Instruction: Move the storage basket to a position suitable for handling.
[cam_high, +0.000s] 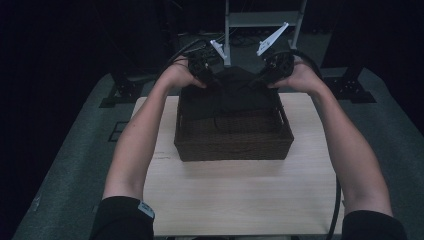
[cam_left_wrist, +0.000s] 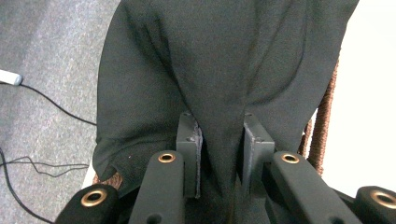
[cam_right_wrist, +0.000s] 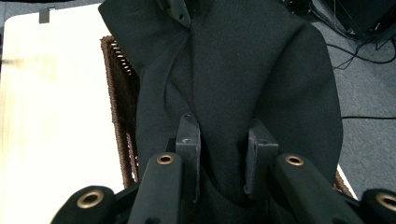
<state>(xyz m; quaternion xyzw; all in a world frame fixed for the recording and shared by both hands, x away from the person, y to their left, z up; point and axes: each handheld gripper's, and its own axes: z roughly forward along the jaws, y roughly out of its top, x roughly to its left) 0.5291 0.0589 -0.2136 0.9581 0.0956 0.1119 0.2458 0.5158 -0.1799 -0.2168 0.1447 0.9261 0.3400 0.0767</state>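
Black cloth (cam_left_wrist: 219, 70) bunched between jaws, both grippers clamping it over basket (cam_high: 232, 142).

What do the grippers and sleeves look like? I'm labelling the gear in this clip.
Both the left gripper and the right gripper are black with a pale grey three-cornered plate on top and a black cable trailing off. Up close, each has dark grey pads and brass-ringed holes. The person wears short black sleeves, the left with a small white tag.

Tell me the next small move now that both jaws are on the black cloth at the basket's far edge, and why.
Probably lift both together: the left gripper and right gripper each pinch a fold of the black cloth, which mostly lies in the wicker basket.
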